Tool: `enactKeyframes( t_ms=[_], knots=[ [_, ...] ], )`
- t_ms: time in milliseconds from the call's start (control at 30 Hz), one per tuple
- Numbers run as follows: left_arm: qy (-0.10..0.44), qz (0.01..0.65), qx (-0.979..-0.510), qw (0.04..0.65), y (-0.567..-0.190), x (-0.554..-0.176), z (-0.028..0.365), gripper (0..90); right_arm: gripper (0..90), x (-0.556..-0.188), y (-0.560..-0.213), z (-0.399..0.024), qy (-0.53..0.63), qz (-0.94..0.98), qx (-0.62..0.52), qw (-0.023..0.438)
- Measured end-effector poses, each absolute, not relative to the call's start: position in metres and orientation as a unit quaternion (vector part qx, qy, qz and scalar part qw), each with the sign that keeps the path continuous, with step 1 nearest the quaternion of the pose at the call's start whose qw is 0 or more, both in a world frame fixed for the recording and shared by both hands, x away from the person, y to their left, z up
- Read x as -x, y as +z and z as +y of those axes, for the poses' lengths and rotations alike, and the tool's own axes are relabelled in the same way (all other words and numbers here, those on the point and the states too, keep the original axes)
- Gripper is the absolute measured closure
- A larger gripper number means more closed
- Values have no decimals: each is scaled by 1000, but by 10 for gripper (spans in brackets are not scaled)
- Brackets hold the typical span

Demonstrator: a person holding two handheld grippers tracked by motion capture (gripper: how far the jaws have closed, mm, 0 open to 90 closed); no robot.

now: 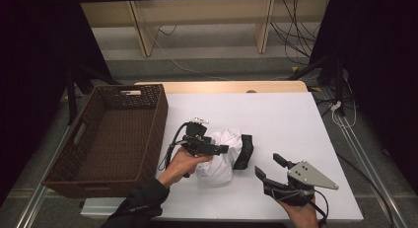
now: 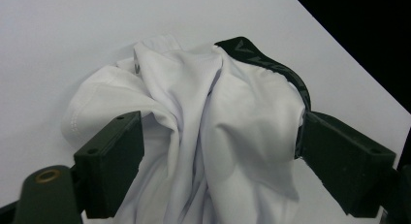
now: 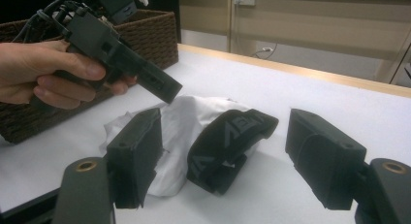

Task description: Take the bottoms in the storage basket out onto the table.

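Now bunched mid-bench, white garment with black waistband, beside wicker basket, likely its destination. Left gripper over it, jaws spread astride cloth, not pinching. Right gripper nearby, jaws released, empty.

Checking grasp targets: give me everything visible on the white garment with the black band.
The white garment is a crumpled heap of soft, thin-looking fabric with stitched hems, lying on the white table right of the wicker basket. A black elastic-looking waistband with grey lettering curls around its right side, partly standing up. The left gripper hovers above it, jaws spread either side of the folds; whether the pads touch the cloth is unclear.
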State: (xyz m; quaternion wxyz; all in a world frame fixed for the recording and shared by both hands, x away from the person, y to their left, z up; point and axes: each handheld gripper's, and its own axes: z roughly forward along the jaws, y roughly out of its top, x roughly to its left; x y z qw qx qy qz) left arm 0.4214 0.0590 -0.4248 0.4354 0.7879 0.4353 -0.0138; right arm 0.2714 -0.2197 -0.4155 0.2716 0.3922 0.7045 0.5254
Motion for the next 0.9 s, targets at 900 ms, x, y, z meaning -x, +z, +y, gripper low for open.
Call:
enactKeyframes(
  t_ms=[900],
  knots=[
    [25, 425, -750, 506, -401, -411, 74, 151, 293, -271, -415, -220, 525, 704, -394, 270]
  ],
)
